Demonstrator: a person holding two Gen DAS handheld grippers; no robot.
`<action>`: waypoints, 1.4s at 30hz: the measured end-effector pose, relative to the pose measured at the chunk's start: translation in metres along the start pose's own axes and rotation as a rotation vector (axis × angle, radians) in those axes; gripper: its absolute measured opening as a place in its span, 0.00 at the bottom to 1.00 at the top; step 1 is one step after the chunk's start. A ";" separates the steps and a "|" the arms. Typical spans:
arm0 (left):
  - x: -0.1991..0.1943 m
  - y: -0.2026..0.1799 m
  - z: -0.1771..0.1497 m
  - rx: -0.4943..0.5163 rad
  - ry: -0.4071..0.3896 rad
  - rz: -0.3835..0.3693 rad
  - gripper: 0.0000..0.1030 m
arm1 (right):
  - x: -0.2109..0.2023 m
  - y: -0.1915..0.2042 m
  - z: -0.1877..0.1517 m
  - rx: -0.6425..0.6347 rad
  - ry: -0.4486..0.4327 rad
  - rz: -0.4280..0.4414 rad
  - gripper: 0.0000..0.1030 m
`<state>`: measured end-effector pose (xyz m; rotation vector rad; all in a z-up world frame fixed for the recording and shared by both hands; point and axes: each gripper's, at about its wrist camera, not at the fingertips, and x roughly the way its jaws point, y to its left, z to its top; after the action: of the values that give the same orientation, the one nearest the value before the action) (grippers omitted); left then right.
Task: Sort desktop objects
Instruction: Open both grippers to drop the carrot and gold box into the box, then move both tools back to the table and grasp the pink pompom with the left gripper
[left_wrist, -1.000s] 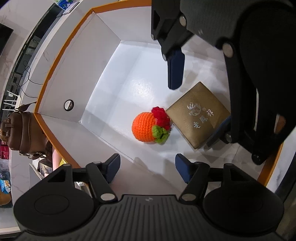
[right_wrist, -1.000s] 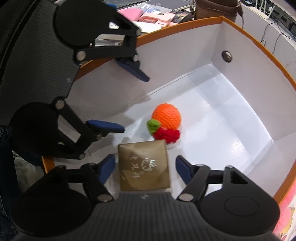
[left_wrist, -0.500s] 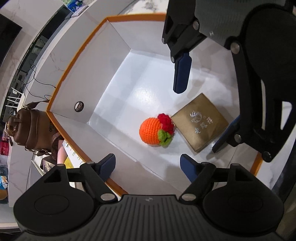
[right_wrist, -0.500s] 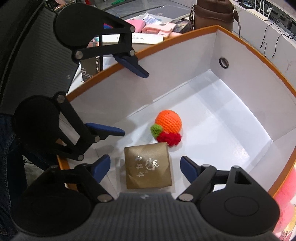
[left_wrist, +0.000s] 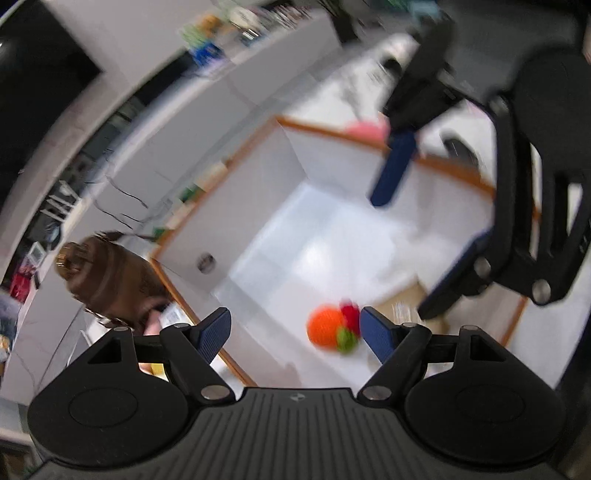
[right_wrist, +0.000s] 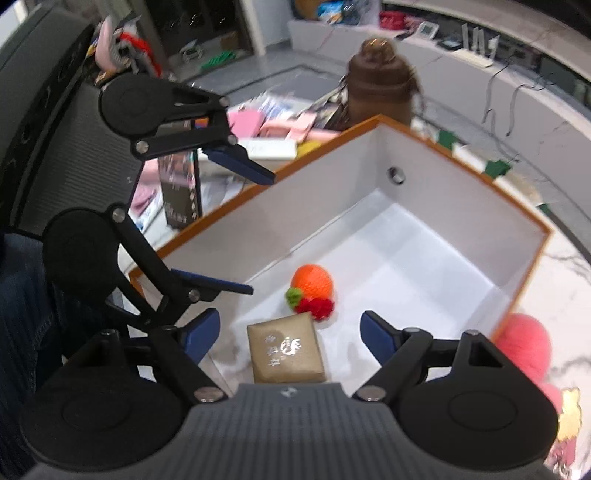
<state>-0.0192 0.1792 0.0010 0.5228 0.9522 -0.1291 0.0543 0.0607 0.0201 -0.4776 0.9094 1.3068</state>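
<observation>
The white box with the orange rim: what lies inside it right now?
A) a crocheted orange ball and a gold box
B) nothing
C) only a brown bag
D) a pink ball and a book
A: the right wrist view shows the orange ball and gold box side by side on the white box's floor.

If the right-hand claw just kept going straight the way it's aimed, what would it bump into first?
Most likely the gold box lying on the floor of the white bin. It sits low between the open fingers of the right gripper, nothing in between. The crocheted orange lies just beyond; depth is hard to judge.
</observation>
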 end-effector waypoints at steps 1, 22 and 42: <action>-0.005 0.004 0.004 -0.042 -0.027 0.002 0.88 | -0.003 -0.001 0.001 0.015 -0.022 -0.009 0.82; -0.002 0.011 0.062 -0.522 -0.195 -0.071 0.86 | -0.108 -0.055 -0.075 0.349 -0.228 -0.241 0.83; 0.025 -0.052 0.120 -0.385 -0.124 -0.072 0.86 | -0.118 -0.115 -0.153 0.509 -0.145 -0.442 0.83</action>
<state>0.0679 0.0793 0.0178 0.1240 0.8479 -0.0396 0.1183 -0.1536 0.0030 -0.1645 0.9115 0.6651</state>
